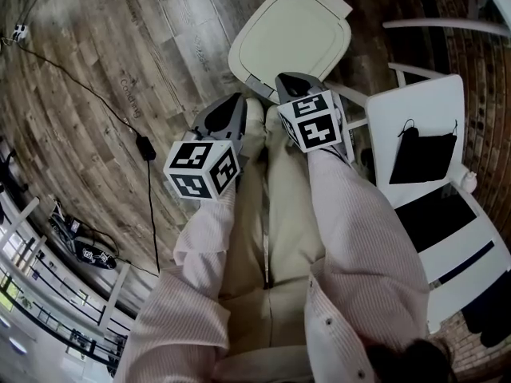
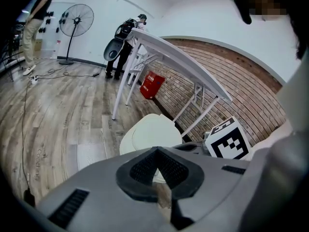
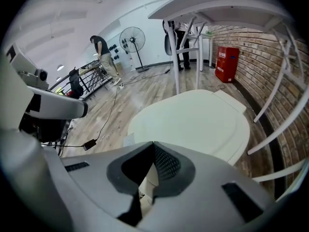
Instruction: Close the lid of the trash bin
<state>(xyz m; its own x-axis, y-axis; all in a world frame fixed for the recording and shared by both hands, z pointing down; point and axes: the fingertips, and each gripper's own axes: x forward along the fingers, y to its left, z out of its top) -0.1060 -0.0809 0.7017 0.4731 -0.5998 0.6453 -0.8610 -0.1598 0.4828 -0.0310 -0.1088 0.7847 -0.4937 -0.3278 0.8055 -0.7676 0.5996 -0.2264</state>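
The trash bin's cream lid [image 1: 291, 42] lies flat over the bin on the wooden floor, just ahead of the person's knees. It also shows in the left gripper view as a pale lid [image 2: 152, 134] and fills the middle of the right gripper view as a wide lid [image 3: 193, 122]. My left gripper [image 1: 237, 100] hangs above the left knee, short of the lid's near edge, shut with nothing held. Over the lid's near edge is my right gripper [image 1: 287, 79], its jaw tips together and nothing between them. I cannot tell whether it touches the lid.
A white table [image 1: 415, 102] with a black pouch [image 1: 423, 154] stands right of the bin, against a brick wall. A black cable with an adapter [image 1: 145, 146] runs across the floor at left. Farther off are a red box [image 3: 227, 62], a standing fan [image 2: 77, 21] and people.
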